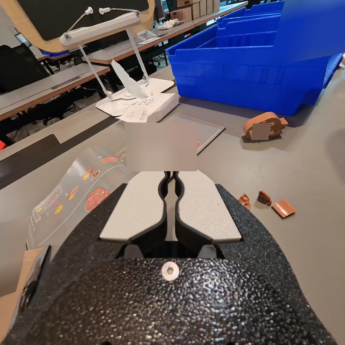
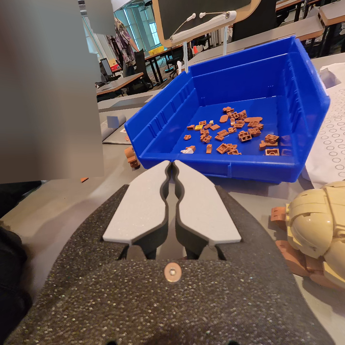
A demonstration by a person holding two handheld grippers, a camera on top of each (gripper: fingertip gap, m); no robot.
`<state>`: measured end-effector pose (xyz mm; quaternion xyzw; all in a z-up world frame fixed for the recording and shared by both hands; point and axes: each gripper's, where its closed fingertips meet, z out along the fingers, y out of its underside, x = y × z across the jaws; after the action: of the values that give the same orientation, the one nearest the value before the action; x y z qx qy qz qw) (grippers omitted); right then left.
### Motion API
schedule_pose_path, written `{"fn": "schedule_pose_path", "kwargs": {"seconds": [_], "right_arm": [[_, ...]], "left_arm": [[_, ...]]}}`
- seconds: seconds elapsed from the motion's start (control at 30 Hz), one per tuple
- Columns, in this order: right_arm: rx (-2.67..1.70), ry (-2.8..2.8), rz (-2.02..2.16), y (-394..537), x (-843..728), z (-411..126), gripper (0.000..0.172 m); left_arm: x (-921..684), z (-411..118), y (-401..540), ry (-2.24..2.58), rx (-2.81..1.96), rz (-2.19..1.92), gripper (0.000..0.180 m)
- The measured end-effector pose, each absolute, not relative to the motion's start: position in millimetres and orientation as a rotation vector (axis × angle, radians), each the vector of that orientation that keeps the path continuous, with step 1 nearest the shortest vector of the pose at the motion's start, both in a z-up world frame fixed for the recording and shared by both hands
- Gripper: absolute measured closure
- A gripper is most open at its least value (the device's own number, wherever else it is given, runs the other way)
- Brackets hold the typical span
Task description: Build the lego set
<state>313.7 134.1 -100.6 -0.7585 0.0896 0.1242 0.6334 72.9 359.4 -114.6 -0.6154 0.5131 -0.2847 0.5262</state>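
Observation:
My left gripper (image 1: 171, 172) hovers over the grey table; its fingertips are hidden behind a blurred patch, and the visible finger parts stand close together. An open instruction booklet (image 1: 74, 186) lies to its left. Three loose brown brick pieces (image 1: 264, 197) lie to its right, and a rounded brown brick assembly (image 1: 265, 127) sits farther back right. My right gripper (image 2: 171, 164) is shut with nothing between its pads, just in front of the blue bin's front rim (image 2: 224, 164). Several brown bricks (image 2: 233, 130) and a yellow tile (image 2: 198, 127) lie in the bin.
A tan and brown brick model (image 2: 315, 224) lies at the right gripper's right. A small brown assembly (image 2: 132, 156) sits at the bin's left corner. A white stand (image 1: 130, 93), printed white paper (image 1: 145, 110) and stacked blue bins (image 1: 242, 74) are behind. A person stands in the background. My right fingertips sit around 35 centimeters from my left ones.

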Motion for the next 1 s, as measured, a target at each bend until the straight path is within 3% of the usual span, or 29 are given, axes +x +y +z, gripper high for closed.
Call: {"fn": "schedule_pose_path", "kwargs": {"seconds": [1.0], "right_arm": [[-1.741,0.197,0.289,133,312,-101,0.172]], "left_arm": [[58,-98,366,1.075,-1.456,-0.78,0.18]]}}
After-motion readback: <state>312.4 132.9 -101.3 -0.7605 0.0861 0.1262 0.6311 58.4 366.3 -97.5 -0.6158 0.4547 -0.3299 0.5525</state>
